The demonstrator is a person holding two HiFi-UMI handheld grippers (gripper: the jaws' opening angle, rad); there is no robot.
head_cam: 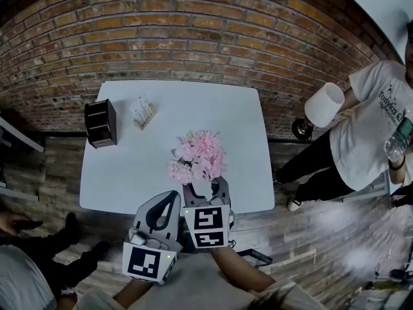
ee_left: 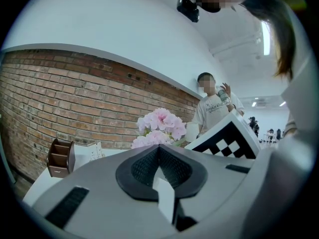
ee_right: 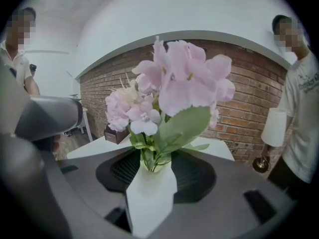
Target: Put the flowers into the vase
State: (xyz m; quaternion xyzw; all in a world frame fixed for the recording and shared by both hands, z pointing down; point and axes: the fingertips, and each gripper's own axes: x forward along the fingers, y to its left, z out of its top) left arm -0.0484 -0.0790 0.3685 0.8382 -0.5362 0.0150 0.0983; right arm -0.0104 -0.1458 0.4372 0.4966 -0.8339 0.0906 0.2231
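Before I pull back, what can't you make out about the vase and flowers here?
1. Foot of the vase on the table: in the head view, covered by the flowers and right gripper; in the right gripper view, cut off by the gripper's body.
2. Stem ends: in every view, inside the opaque vase.
3. Left gripper view: vase hidden behind the left gripper's own body; only the flowers show.

Left gripper (ee_left: 159, 153) closed, right gripper's (ee_right: 158, 163) jaws apart

We note: flowers (head_cam: 199, 157) pink, leaves (ee_right: 180, 127) green; vase (ee_right: 149, 198) white; table (head_cam: 122, 173) white; wall (head_cam: 161, 31) red-brown brick, pale mortar lines; organiser (head_cam: 100, 123) dark brown; right gripper (head_cam: 208, 187) grey, cube black-and-white squares.
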